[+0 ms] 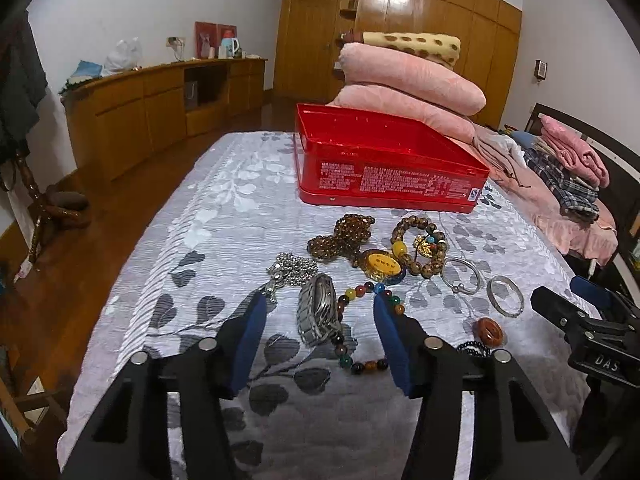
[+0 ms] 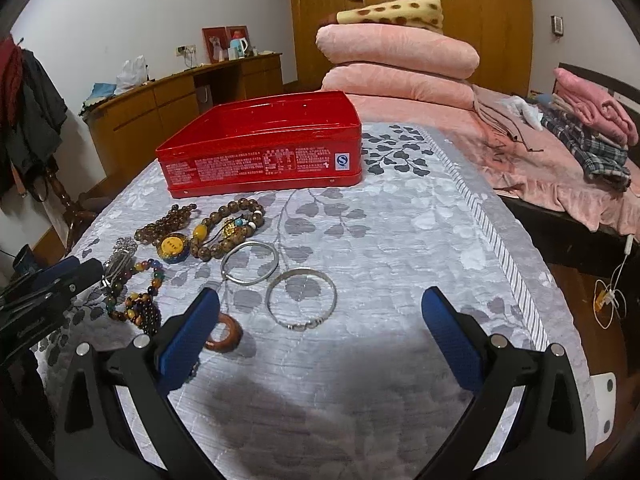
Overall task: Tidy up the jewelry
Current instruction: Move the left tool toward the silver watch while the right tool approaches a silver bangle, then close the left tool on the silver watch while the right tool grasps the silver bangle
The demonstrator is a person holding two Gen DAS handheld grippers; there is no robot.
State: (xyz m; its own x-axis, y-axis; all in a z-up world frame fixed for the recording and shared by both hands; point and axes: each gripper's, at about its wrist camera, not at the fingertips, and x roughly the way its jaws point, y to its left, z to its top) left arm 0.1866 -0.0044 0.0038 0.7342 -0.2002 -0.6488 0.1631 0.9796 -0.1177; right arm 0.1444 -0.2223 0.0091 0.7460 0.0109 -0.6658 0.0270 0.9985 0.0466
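Observation:
An open red tin box (image 1: 384, 168) (image 2: 260, 152) stands on the grey leaf-patterned bedspread. In front of it lies jewelry: a metal watch (image 1: 318, 310), a multicoloured bead bracelet (image 1: 360, 328), brown bead strands (image 1: 344, 236), a yellow pendant (image 1: 383, 265), two silver bangles (image 2: 250, 262) (image 2: 301, 298) and an orange ring (image 2: 225, 332). My left gripper (image 1: 318, 306) is open, its fingers either side of the watch. My right gripper (image 2: 320, 300) is open, low over the spread, with the nearer bangle between its fingers.
Folded pink quilts (image 1: 404, 80) are stacked behind the box. Folded clothes (image 2: 592, 120) lie on the bed at right. A wooden cabinet (image 1: 160, 96) runs along the left wall. The bedspread's edge (image 2: 516, 264) drops off at right.

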